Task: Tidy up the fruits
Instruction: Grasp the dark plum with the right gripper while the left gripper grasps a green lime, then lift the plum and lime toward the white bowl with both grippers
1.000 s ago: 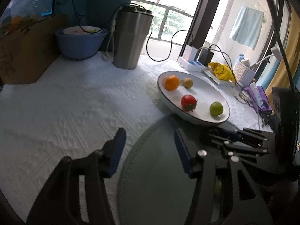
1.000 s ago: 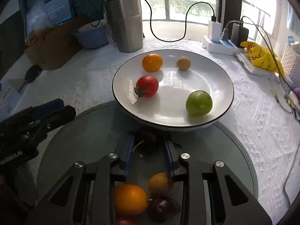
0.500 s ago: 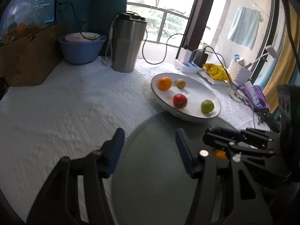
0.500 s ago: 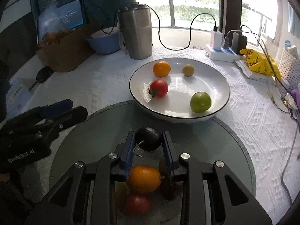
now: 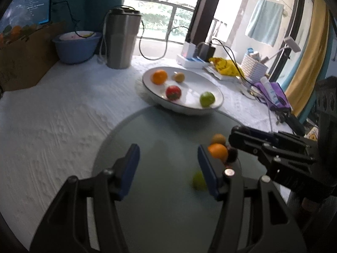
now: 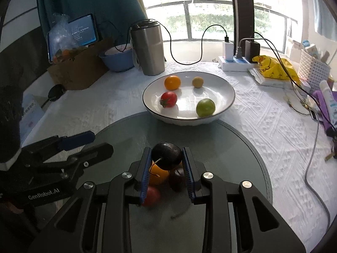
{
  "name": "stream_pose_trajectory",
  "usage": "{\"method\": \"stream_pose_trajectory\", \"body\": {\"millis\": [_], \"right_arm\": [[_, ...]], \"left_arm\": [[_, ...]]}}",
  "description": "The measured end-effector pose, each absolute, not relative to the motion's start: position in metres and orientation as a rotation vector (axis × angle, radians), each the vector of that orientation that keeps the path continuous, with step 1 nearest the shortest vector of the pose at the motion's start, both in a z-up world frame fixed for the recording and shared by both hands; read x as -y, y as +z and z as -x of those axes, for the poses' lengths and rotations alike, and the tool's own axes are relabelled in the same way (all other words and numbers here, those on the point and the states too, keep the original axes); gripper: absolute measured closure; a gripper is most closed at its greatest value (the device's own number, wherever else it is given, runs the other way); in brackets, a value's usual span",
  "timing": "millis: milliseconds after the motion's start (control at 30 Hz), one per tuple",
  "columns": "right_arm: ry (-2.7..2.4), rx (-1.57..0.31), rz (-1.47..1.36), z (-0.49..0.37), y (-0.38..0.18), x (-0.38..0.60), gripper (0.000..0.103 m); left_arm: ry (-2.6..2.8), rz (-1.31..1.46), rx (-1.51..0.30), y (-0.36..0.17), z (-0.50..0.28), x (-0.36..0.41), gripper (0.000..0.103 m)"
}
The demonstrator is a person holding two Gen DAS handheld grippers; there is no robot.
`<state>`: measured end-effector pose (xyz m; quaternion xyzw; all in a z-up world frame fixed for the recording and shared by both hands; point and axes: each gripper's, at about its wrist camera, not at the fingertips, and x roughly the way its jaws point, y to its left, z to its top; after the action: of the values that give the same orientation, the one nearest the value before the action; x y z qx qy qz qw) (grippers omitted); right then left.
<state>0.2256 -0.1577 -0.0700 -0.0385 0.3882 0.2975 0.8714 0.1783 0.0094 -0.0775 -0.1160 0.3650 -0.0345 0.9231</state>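
My right gripper is shut on a dark plum with a stem and holds it above the round glass mat. Below it lie an orange, a second dark fruit and a red fruit. The white plate beyond holds an orange, a small tan fruit, a tomato and a green fruit. My left gripper is open and empty over the mat. The right gripper shows at its right.
A steel tumbler, a blue bowl and a cardboard box stand at the back left. A power strip, yellow bag, white basket and cables line the back right. The white tablecloth surrounds the mat.
My right gripper has risen and pulled back with the dark plum held in it. The left gripper has also drawn back; the plate looks farther away.
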Motion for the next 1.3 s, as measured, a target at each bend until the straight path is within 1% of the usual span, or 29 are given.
{"method": "stream_pose_trajectory", "body": {"millis": [333, 700, 733, 767, 833, 867, 933, 1300], "right_arm": [[0.607, -0.801, 0.038, -0.212, -0.075, 0.185, 0.072], [0.586, -0.797, -0.002, -0.211, -0.078, 0.204, 0.072], [0.585, -0.796, -0.003, -0.211, -0.078, 0.205, 0.072], [0.584, -0.795, -0.005, -0.211, -0.078, 0.206, 0.072], [0.582, -0.793, -0.008, -0.212, -0.078, 0.208, 0.072], [0.582, -0.792, -0.009, -0.211, -0.078, 0.208, 0.072], [0.582, -0.792, -0.008, -0.211, -0.078, 0.209, 0.072], [0.579, -0.779, 0.000, -0.212, -0.071, 0.208, 0.072]], "left_arm": [[-0.093, 0.198, -0.806, -0.092, -0.171, 0.020, 0.044], [-0.133, 0.206, -0.819, -0.094, -0.172, 0.029, 0.045], [-0.140, 0.211, -0.821, -0.094, -0.172, 0.029, 0.049], [-0.147, 0.217, -0.822, -0.095, -0.172, 0.030, 0.059], [-0.140, 0.214, -0.825, -0.095, -0.172, 0.030, 0.065], [-0.145, 0.221, -0.828, -0.095, -0.172, 0.030, 0.071], [-0.161, 0.241, -0.829, -0.095, -0.172, 0.029, 0.075], [-0.167, 0.258, -0.816, -0.086, -0.169, 0.025, 0.077]]}}
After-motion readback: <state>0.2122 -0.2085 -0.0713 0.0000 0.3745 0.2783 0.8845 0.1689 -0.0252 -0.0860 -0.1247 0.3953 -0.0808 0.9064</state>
